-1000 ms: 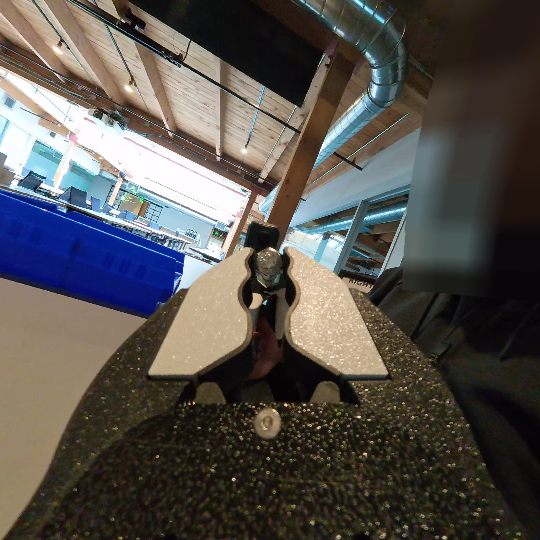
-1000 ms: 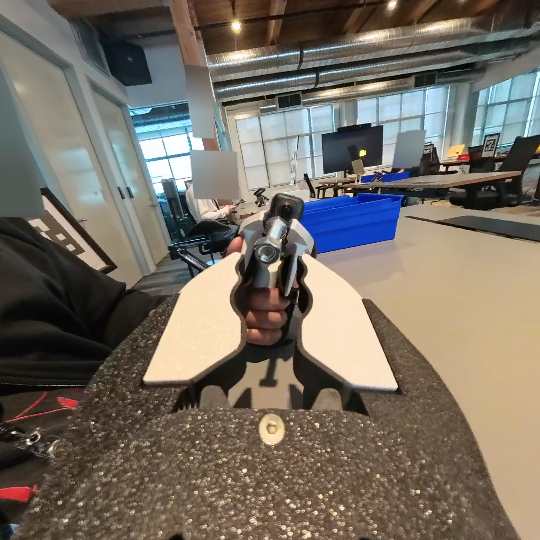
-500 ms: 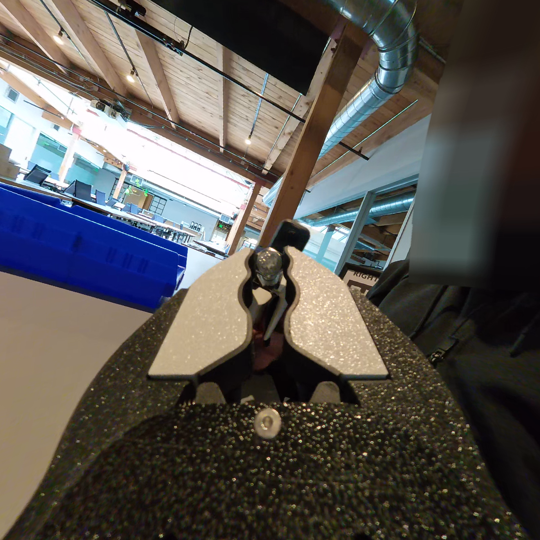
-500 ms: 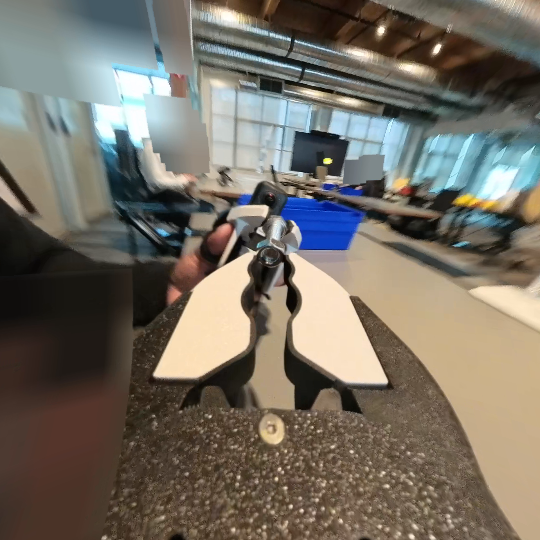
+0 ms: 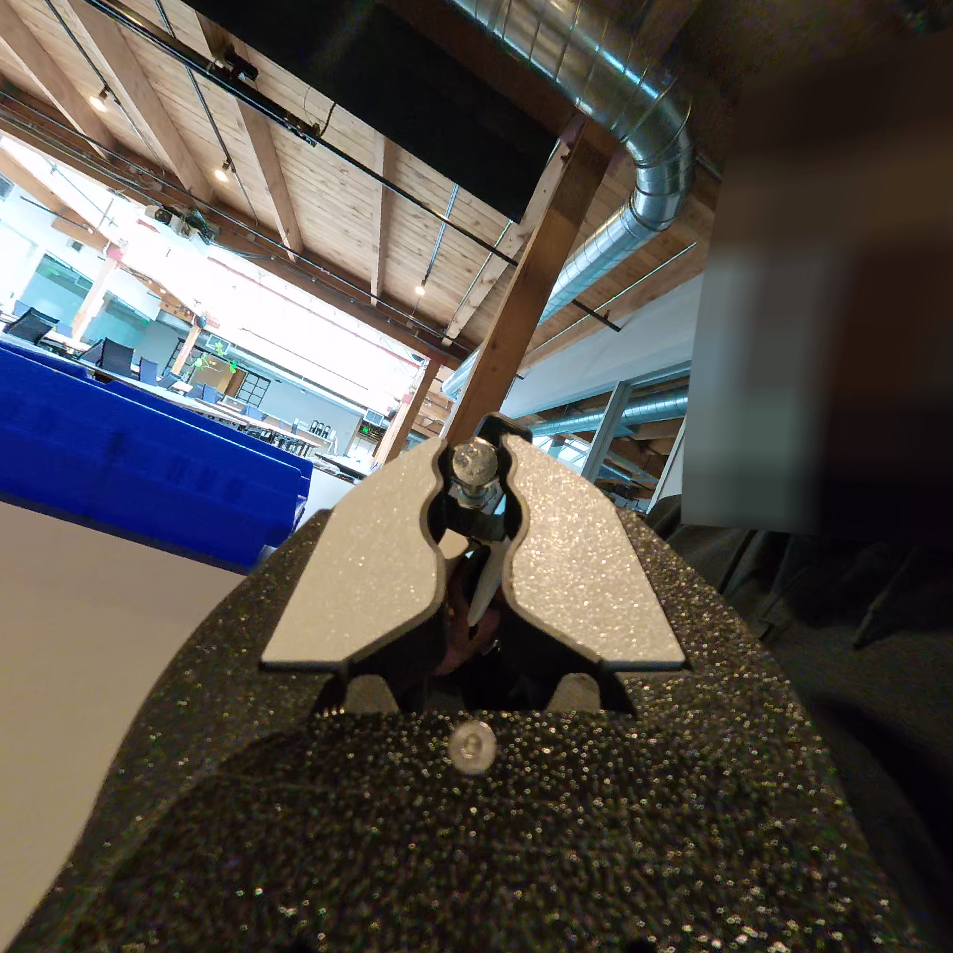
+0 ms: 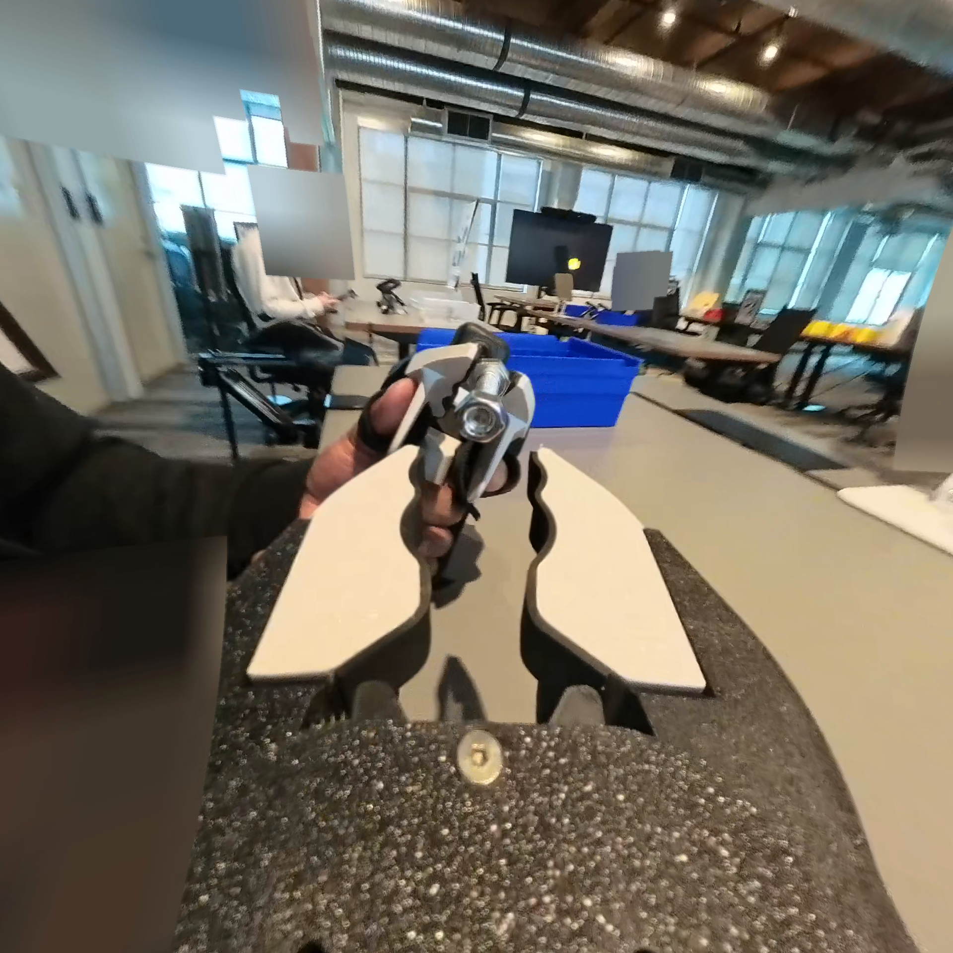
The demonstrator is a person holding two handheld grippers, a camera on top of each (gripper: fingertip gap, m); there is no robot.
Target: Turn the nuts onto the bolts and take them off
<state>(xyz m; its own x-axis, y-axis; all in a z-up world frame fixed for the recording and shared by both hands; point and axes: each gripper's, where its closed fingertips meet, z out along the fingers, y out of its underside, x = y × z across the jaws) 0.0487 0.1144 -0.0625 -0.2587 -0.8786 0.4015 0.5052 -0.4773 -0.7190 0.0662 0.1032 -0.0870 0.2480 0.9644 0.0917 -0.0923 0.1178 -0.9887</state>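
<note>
In the left wrist view my left gripper (image 5: 472, 449) is shut on the head end of a silver bolt (image 5: 473, 463), held up in the air. A hex nut (image 5: 472, 496) sits on the bolt just past the fingers. In the right wrist view my right gripper (image 6: 474, 456) is open and empty. Its white fingers (image 6: 582, 557) stand apart just short of the nut (image 6: 482, 419). That nut sits at the near end of the bolt's threaded shaft (image 6: 490, 375), which points at the camera. The left gripper (image 6: 479, 387) holds the bolt there, in a person's hand (image 6: 350, 464).
A grey table (image 6: 722, 526) lies below both grippers. A blue bin (image 6: 572, 384) stands at its far side and also shows in the left wrist view (image 5: 129, 464). A white tray (image 6: 902, 510) sits at the right edge. A person sits in the background (image 6: 289, 304). Both grippers' tips are close together, under 4 cm apart.
My right gripper was shut on the nut and has opened, letting it go and drawing back slightly. The left gripper still holds the bolt, now tilted a little.
</note>
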